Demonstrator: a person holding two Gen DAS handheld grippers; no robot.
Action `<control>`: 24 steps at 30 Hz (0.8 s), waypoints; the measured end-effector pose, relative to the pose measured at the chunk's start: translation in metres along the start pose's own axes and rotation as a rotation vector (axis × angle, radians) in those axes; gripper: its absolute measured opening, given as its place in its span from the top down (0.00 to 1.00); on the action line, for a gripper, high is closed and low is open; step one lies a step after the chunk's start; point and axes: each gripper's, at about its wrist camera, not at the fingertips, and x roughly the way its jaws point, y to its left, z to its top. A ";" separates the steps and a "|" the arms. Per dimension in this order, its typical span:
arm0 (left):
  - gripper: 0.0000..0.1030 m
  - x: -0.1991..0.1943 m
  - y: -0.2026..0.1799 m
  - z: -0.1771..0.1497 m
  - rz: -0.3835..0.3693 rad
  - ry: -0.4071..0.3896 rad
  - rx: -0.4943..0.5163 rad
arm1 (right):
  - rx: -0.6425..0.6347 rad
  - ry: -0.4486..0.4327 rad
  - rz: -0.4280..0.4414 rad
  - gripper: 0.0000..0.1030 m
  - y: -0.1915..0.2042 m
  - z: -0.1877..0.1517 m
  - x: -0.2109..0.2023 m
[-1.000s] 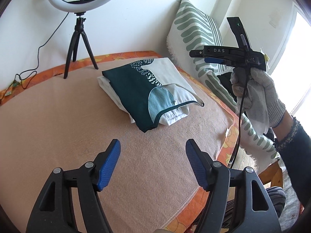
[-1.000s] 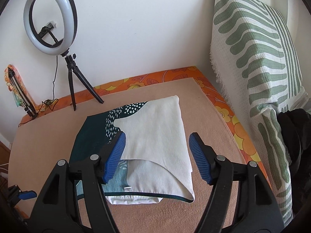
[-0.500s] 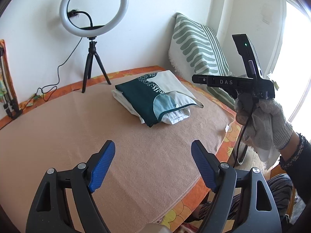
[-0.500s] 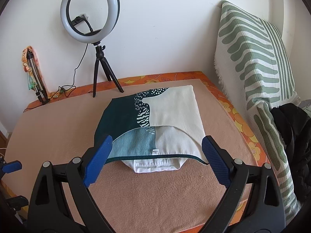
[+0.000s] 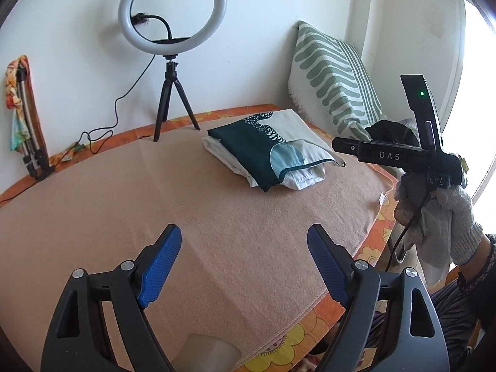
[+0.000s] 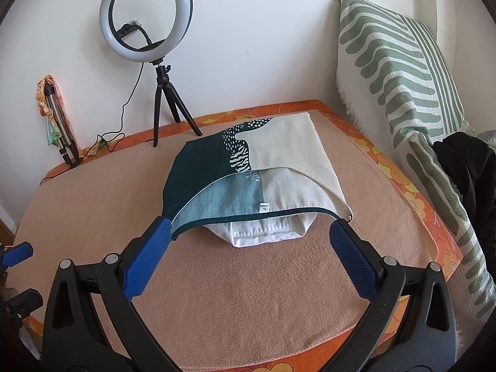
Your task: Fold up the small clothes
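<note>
Both grippers backed off the folded shirt (image 6: 248, 186); right gripper (image 6: 251, 254) opening, left gripper (image 5: 245, 263) wide, both empty

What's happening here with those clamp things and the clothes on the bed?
A person is folding small clothes with two handheld grippers. The folded garment, dark green, teal and cream, lies on a white folded piece on the peach blanket. Neither gripper holds anything: the left gripper is open over bare blanket, and the right gripper, in a gloved hand, is opening just short of the garment's near edge.
</note>
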 end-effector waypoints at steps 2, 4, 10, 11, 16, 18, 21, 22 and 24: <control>0.19 0.000 0.002 -0.001 0.032 -0.005 0.000 | -0.003 -0.005 -0.009 0.00 0.003 -0.004 0.001; 0.19 -0.001 0.003 -0.002 0.067 -0.011 0.009 | -0.011 -0.003 -0.012 0.00 0.009 -0.006 0.002; 0.07 -0.009 0.001 -0.003 0.147 -0.055 0.040 | -0.071 -0.031 -0.020 0.00 0.028 -0.006 -0.005; 0.05 -0.011 0.001 -0.002 0.145 -0.062 0.039 | -0.077 -0.044 -0.025 0.00 0.030 -0.006 -0.008; 0.02 -0.015 -0.003 -0.002 0.133 -0.086 0.046 | -0.045 -0.074 -0.042 0.00 0.028 -0.003 -0.012; 0.02 -0.013 -0.005 -0.003 0.125 -0.083 0.046 | -0.030 -0.071 -0.046 0.00 0.025 -0.002 -0.010; 0.02 -0.012 -0.006 -0.006 0.120 -0.076 0.050 | -0.020 -0.068 -0.063 0.00 0.020 -0.003 -0.008; 0.02 -0.012 -0.006 -0.007 0.122 -0.078 0.054 | -0.017 -0.065 -0.064 0.00 0.019 -0.003 -0.007; 0.02 -0.012 -0.007 -0.009 0.130 -0.085 0.060 | -0.011 -0.060 -0.065 0.00 0.017 -0.004 -0.005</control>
